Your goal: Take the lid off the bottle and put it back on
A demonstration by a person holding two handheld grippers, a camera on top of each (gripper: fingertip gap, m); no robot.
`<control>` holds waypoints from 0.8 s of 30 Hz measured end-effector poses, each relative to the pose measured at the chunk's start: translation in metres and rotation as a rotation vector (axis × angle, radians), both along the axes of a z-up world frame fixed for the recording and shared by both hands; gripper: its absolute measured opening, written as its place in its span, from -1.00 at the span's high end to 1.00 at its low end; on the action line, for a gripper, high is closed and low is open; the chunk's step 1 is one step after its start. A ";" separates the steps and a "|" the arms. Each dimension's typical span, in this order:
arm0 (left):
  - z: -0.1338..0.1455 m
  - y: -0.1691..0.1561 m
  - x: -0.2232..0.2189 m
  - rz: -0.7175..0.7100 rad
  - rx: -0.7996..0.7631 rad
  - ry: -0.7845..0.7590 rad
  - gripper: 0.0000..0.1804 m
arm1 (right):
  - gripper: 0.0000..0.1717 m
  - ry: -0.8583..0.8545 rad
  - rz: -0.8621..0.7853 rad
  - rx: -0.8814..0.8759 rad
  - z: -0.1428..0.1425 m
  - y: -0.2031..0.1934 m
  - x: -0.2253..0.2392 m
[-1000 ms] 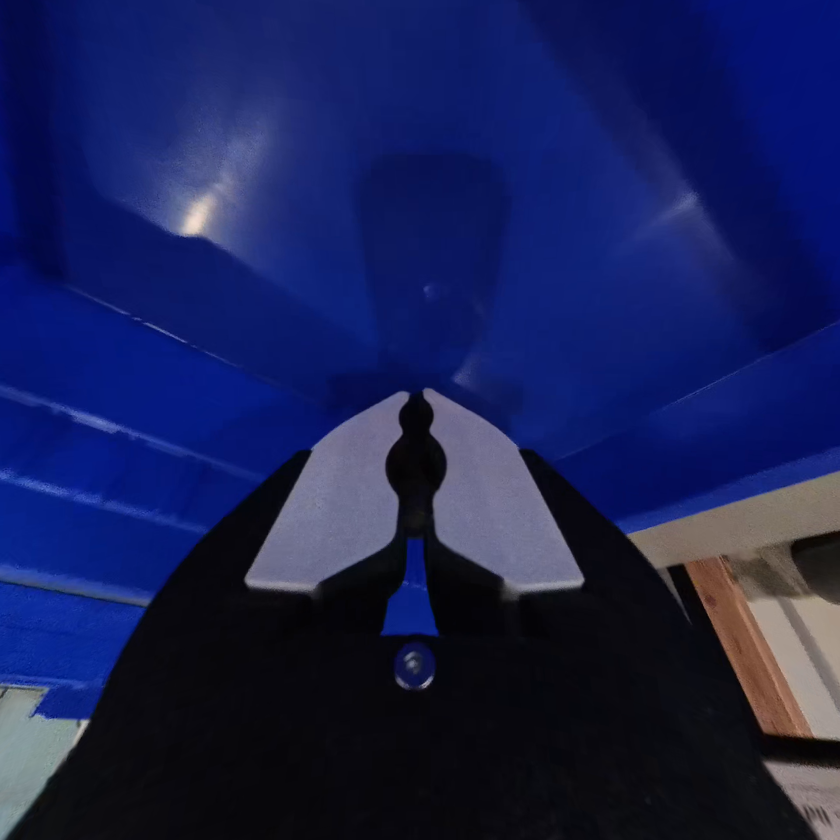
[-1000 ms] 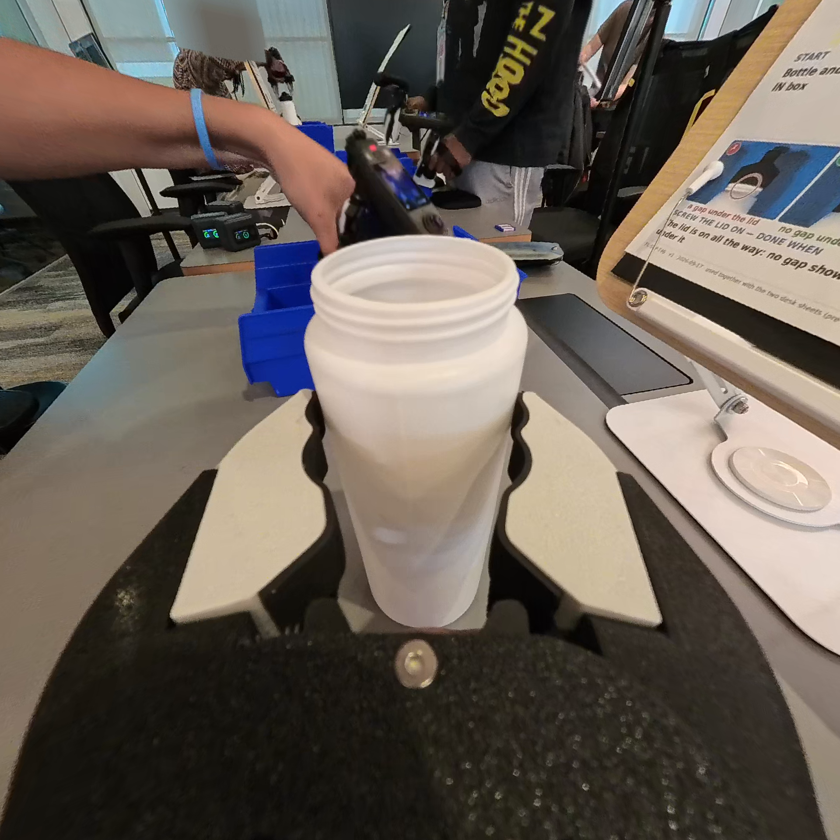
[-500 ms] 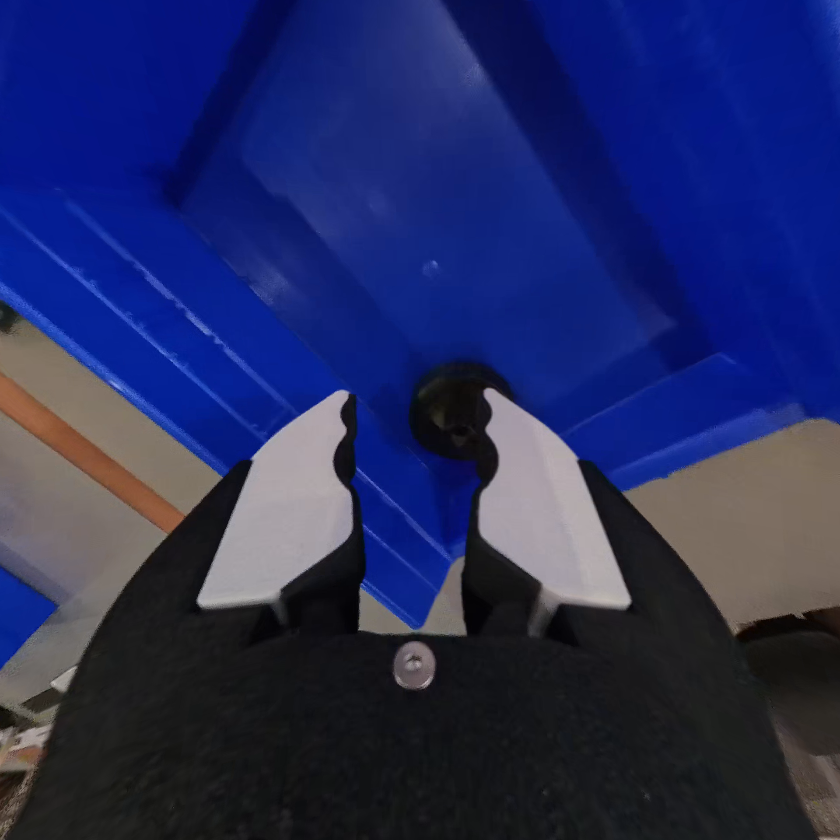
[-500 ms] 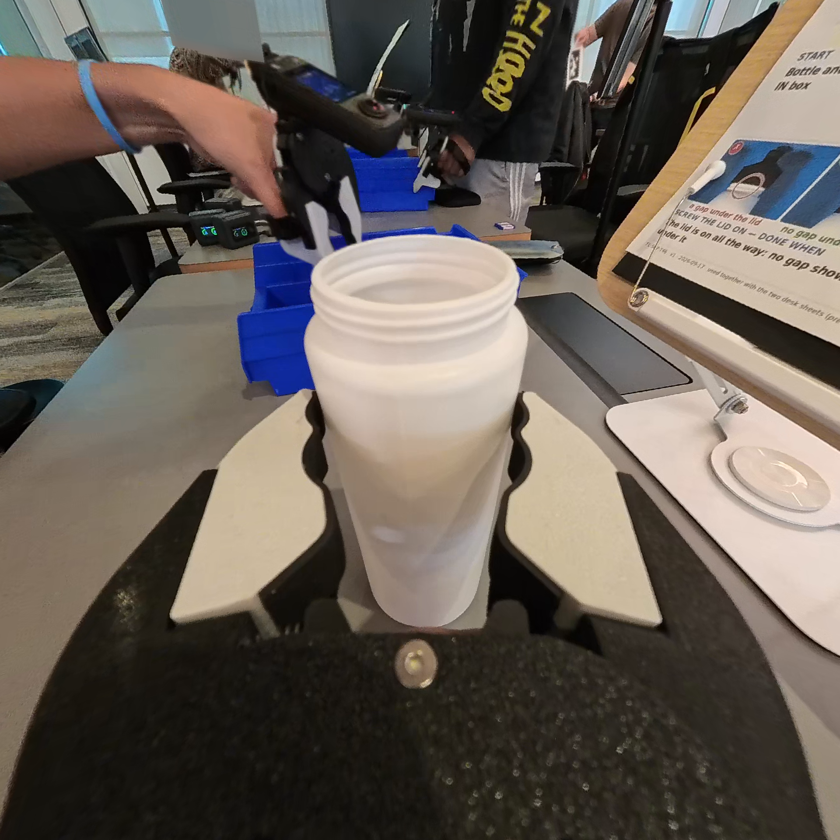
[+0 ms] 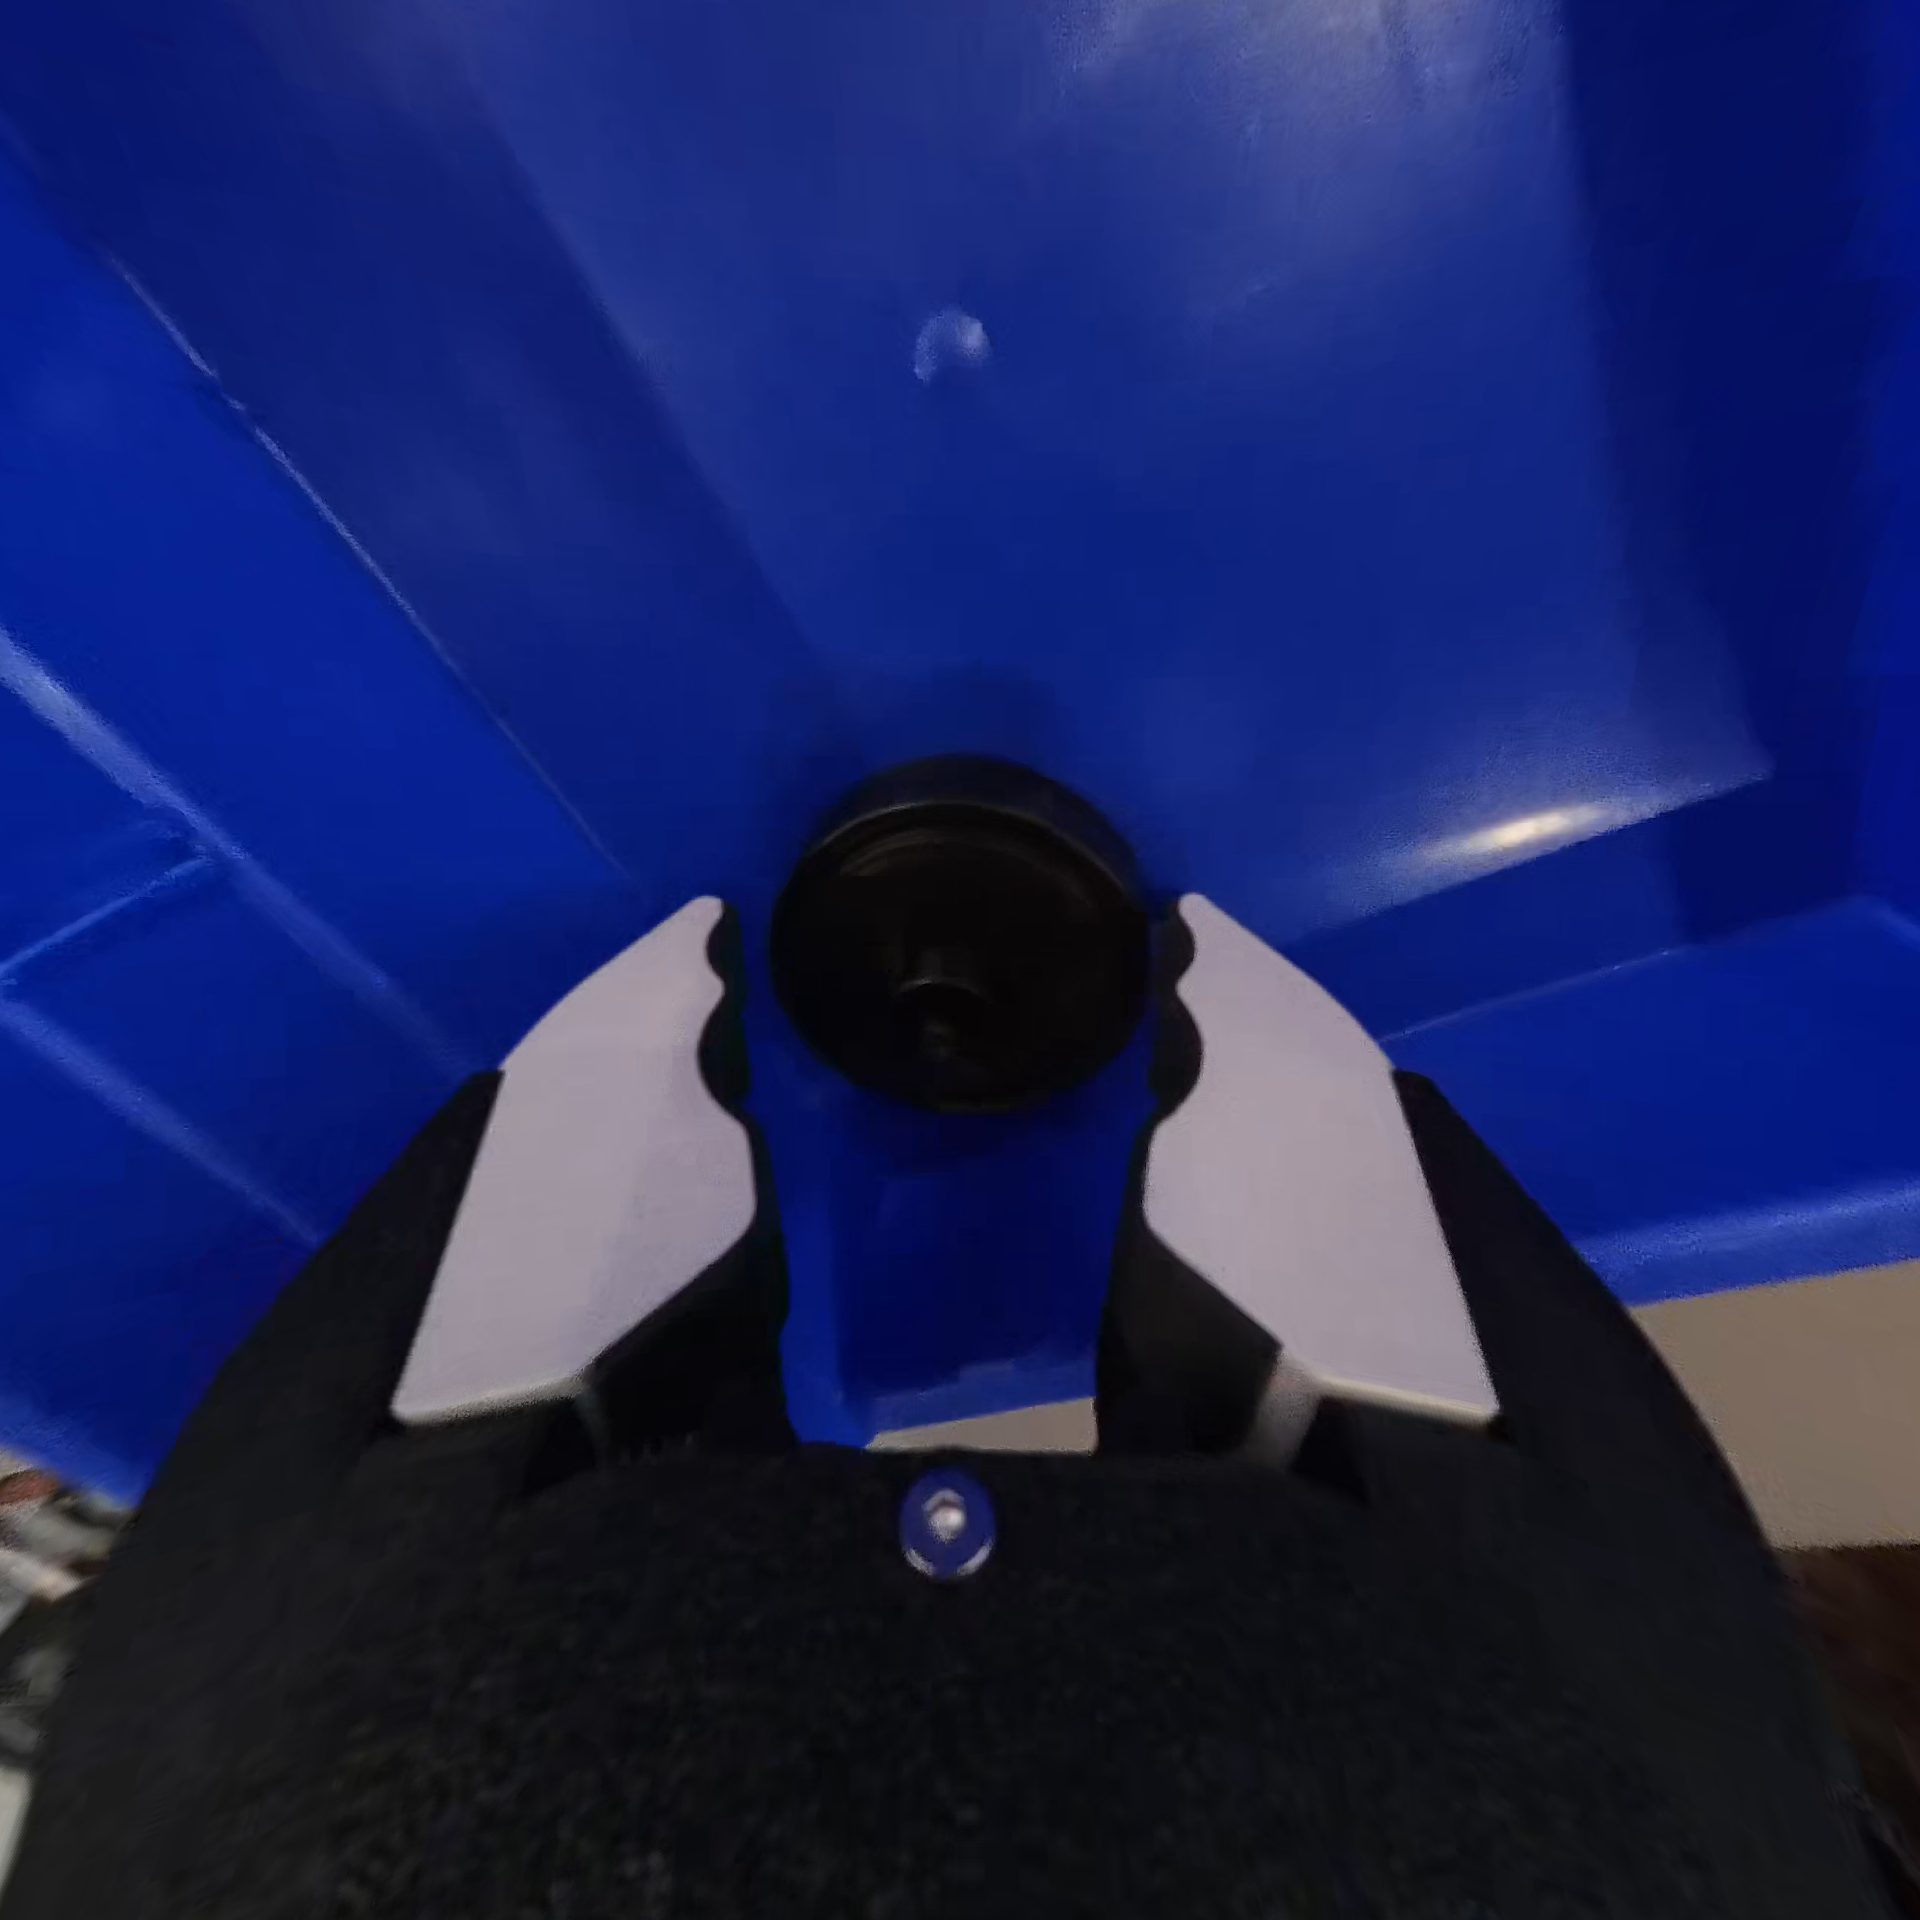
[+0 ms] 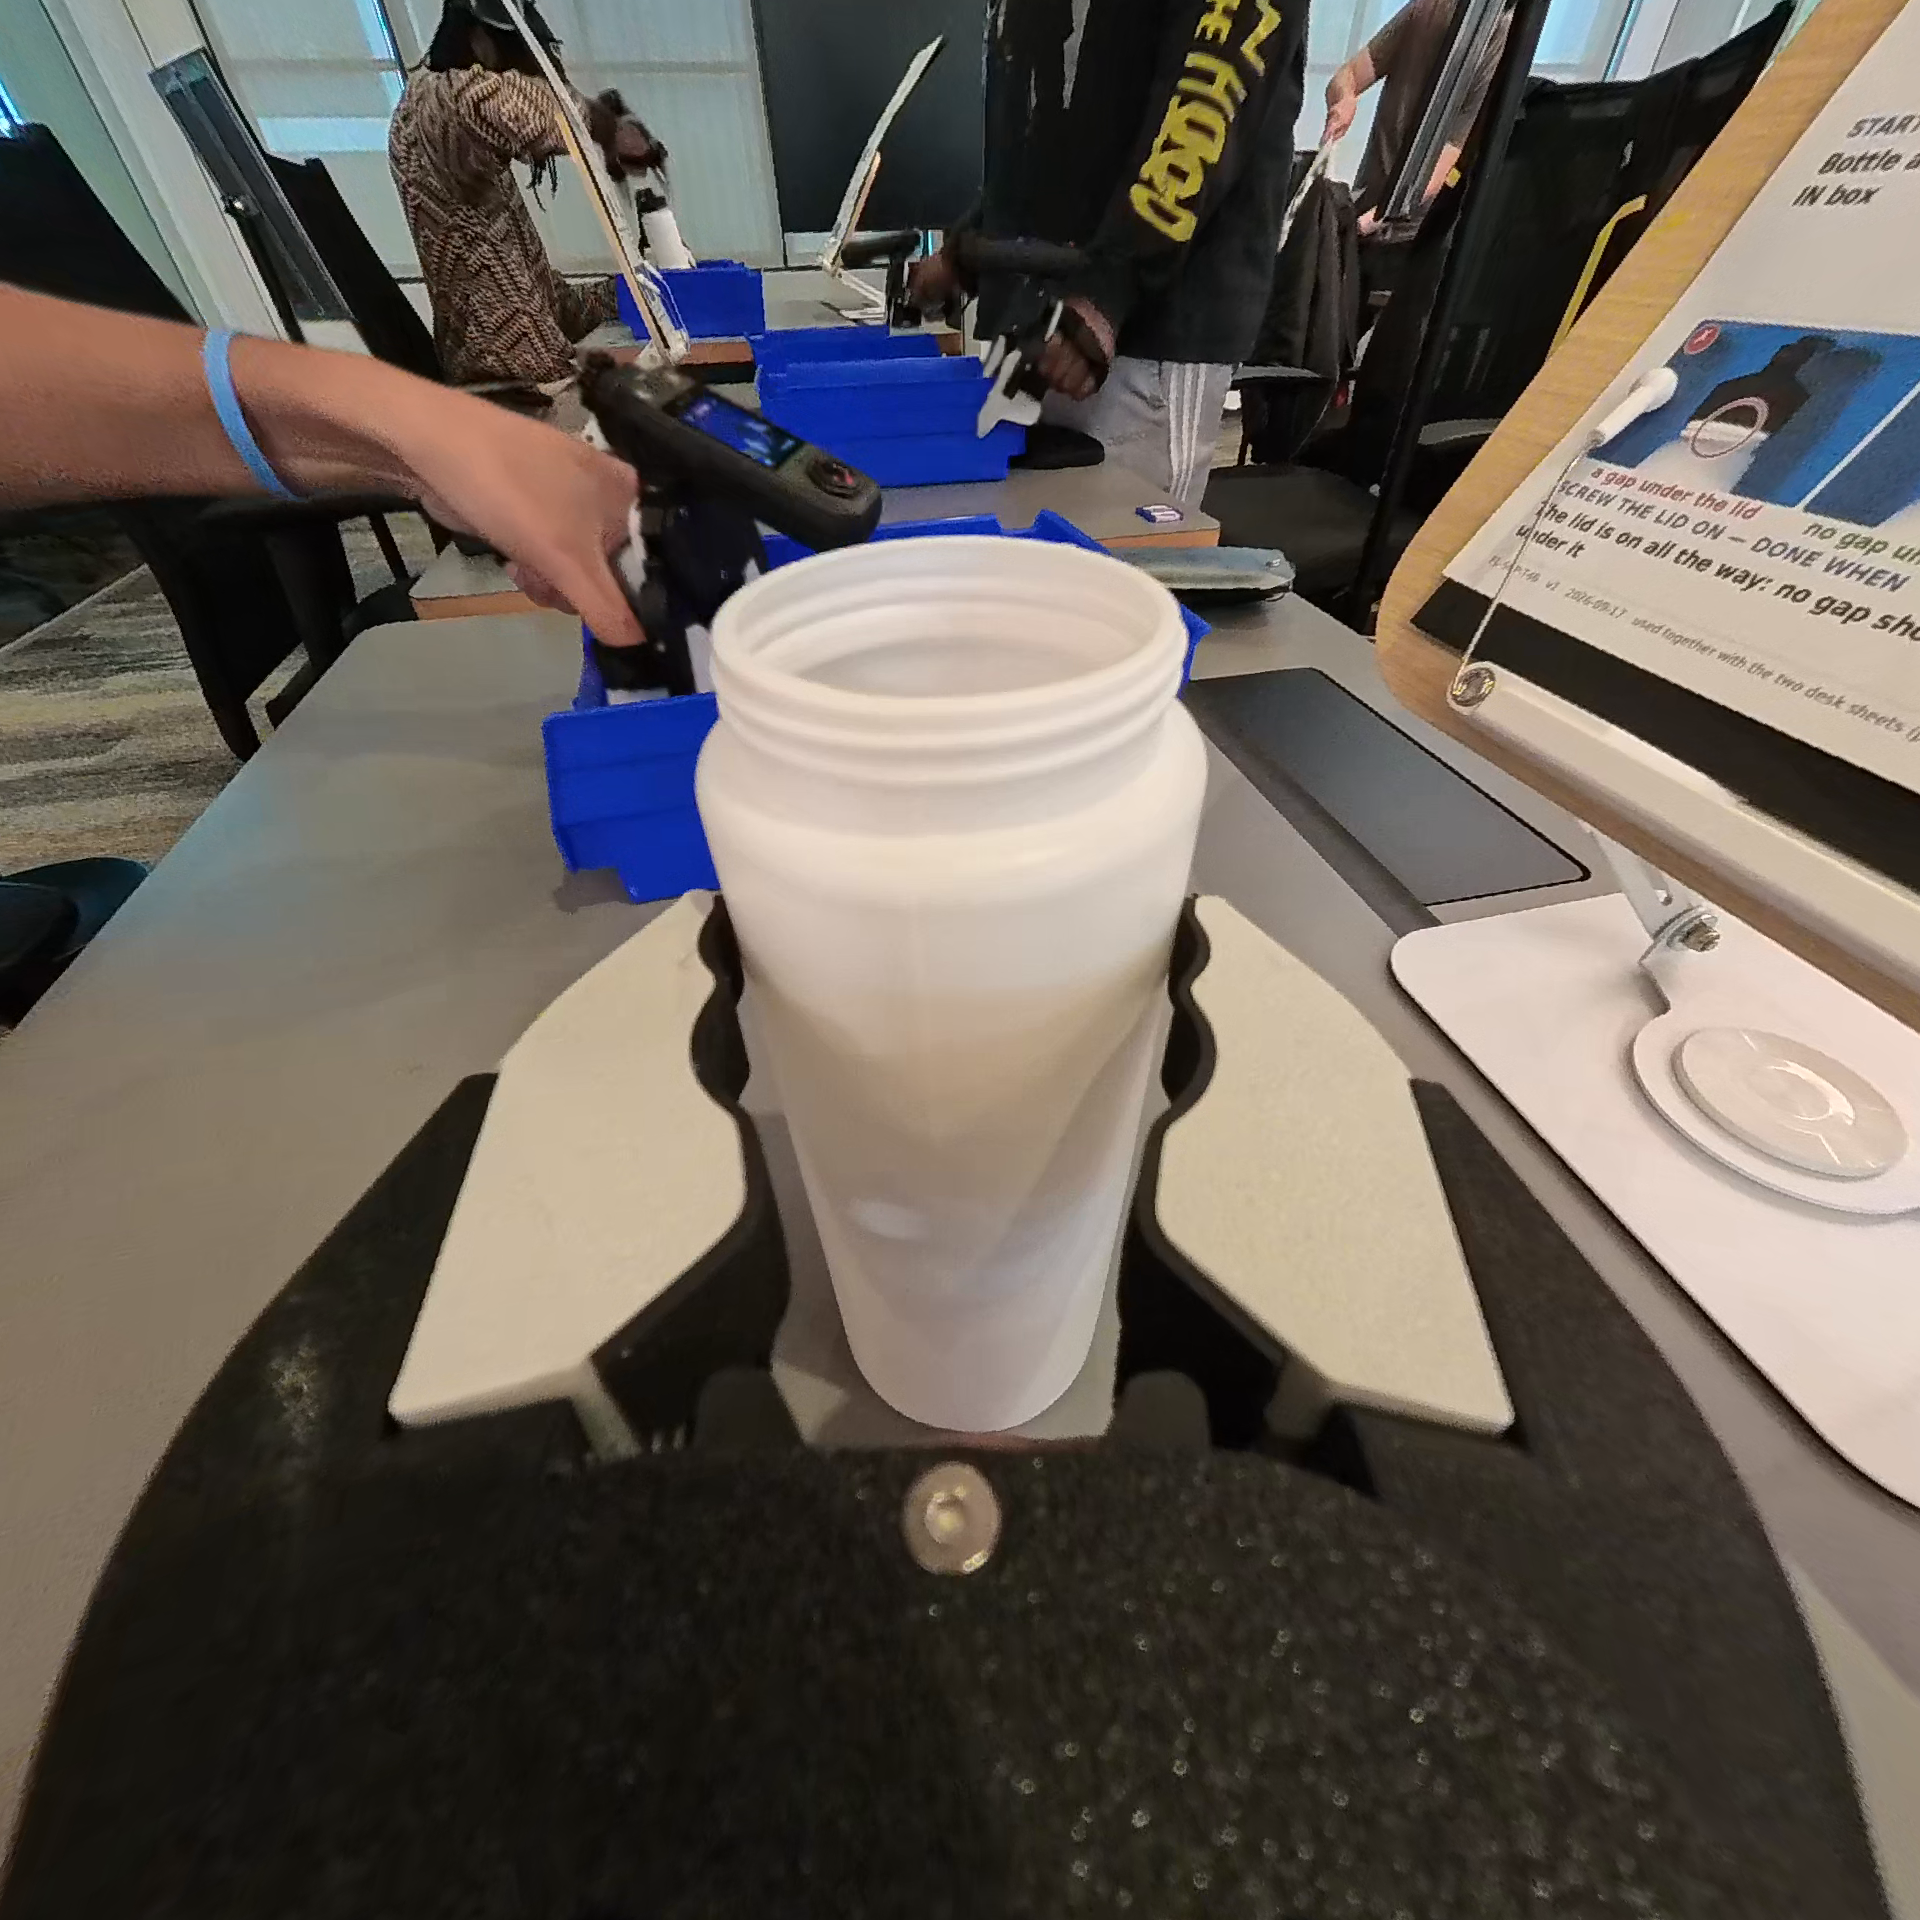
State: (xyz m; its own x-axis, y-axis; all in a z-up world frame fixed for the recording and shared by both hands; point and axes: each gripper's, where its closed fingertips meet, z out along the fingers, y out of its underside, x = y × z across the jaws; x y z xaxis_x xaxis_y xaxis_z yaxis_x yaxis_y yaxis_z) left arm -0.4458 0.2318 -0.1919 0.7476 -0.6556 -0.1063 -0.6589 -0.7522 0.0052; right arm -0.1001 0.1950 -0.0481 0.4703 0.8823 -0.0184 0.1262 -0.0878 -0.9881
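Right gripper [image 6: 951,1039] clenched the uncapped white bottle [image 6: 951,935] upright on the counter [image 6: 312,935]. Left gripper [image 5: 951,997], fingers spread, straddled the black lid [image 5: 956,935] in the blue bin [image 5: 1039,468], apparently untouched; closing off-centre risked the lid slipping sideways.

An office-like data-collection room, shown by grey desks [image 6: 260,935] in rows, blue bins [image 6: 883,410], office chairs [image 6: 312,582], patterned carpet [image 6: 94,717], a clipboard instruction sheet [image 6: 1714,499], and other people [image 6: 1174,208] handling handheld grippers.

Open white bottle [image 6: 951,987] upright; black lid [image 5: 961,935] binned
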 end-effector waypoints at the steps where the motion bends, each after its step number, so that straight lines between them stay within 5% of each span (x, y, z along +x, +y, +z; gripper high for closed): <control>1: 0.000 0.002 0.003 0.024 -0.003 -0.032 0.23 | 0.08 -0.001 0.000 0.001 0.000 0.000 0.000; 13: 0.014 0.066 0.063 -0.066 0.138 -0.254 0.23 | 0.08 -0.001 0.002 -0.001 0.000 0.000 0.000; 20: 0.003 0.058 0.052 -0.152 0.062 -0.145 0.01 | 0.08 0.007 0.005 -0.005 0.000 0.001 0.000; 24: -0.002 0.054 0.053 -0.181 -0.017 -0.104 0.20 | 0.08 0.001 0.005 -0.004 0.000 0.000 -0.001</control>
State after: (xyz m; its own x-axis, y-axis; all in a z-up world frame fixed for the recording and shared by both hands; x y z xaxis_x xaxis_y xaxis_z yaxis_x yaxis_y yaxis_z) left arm -0.3924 0.2855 -0.1937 0.6237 -0.7813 -0.0226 -0.7810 -0.6218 -0.0576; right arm -0.1007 0.1952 -0.0482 0.4661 0.8845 -0.0220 0.1255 -0.0907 -0.9879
